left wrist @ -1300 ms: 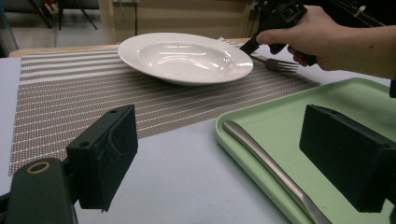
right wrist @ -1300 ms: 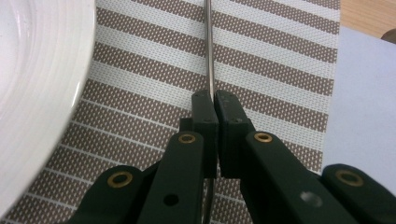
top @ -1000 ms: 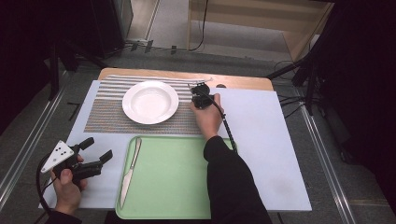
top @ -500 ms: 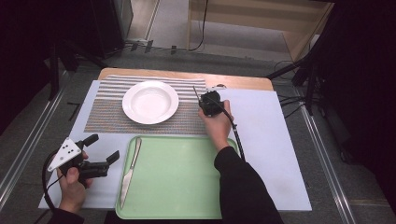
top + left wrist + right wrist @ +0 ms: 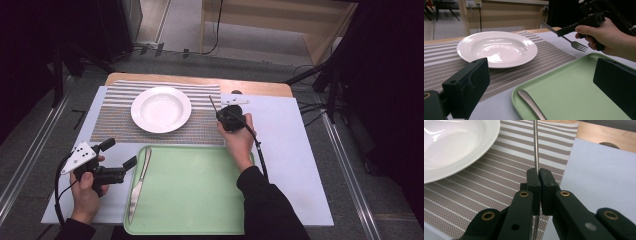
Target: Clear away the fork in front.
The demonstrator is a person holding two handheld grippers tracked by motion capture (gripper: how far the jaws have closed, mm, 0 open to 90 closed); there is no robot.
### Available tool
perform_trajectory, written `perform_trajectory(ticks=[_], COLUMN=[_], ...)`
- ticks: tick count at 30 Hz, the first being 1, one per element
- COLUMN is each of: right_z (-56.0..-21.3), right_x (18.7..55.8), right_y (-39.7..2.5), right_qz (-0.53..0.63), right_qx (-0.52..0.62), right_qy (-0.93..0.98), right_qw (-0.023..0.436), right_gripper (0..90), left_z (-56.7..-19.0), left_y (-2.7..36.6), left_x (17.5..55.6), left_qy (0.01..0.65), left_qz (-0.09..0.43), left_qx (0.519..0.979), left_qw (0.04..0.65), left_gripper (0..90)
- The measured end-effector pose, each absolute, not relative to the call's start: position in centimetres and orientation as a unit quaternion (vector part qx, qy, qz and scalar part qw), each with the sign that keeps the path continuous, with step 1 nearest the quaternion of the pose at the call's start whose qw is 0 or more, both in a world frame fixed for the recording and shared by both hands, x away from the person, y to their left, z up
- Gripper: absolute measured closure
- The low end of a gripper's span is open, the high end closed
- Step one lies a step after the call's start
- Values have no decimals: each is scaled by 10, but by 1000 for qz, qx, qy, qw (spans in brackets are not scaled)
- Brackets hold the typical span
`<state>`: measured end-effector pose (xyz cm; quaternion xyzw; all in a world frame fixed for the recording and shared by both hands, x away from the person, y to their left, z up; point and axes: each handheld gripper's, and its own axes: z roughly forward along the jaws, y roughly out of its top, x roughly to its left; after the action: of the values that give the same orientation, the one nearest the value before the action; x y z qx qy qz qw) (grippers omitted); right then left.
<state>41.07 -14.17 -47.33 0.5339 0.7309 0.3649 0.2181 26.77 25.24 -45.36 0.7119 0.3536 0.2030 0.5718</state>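
Fork (image 5: 574,43) placement beside the plate (image 5: 161,108) appears to be the work in hand: the fork is pinched by its thin handle between the closed jaws of the right tongs (image 5: 537,178) and is held in the air over the right edge of the striped placemat (image 5: 115,125), just right of the plate, with its tines seen pointing down and outward in the left gripper view. In the right gripper view the handle is seen as a narrow metal rod running straight up from between the two pressed pads. The left tongs (image 5: 116,154) are held wide open and empty, low over the table (image 5: 295,150) at the left edge of the green tray (image 5: 195,190), near the knife (image 5: 138,182) that lies along the tray's left side. Several risks can be judged from here. Because so slim and smooth a handle is gripped at one narrow point, the fork could pivot or slip in the pads if it is swung quickly. If it is lowered at a tilt, the tines could catch the weave of the placemat, or the plate rim could be struck. If it is released too high, the fork could bounce and be left skewed.
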Motion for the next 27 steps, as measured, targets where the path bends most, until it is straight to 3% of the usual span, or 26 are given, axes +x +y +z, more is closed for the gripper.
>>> perform_trajectory(ticks=[27], right_z=[-464], right_x=[355], right_y=[-159], right_qz=[421], right_qx=[494], right_qy=[730], right_qw=[213], right_gripper=[860], left_z=[-434], left_y=[188], left_x=[283], left_qy=[294], left_qz=[163], left_qx=[742], left_qw=[580], left_gripper=[7])
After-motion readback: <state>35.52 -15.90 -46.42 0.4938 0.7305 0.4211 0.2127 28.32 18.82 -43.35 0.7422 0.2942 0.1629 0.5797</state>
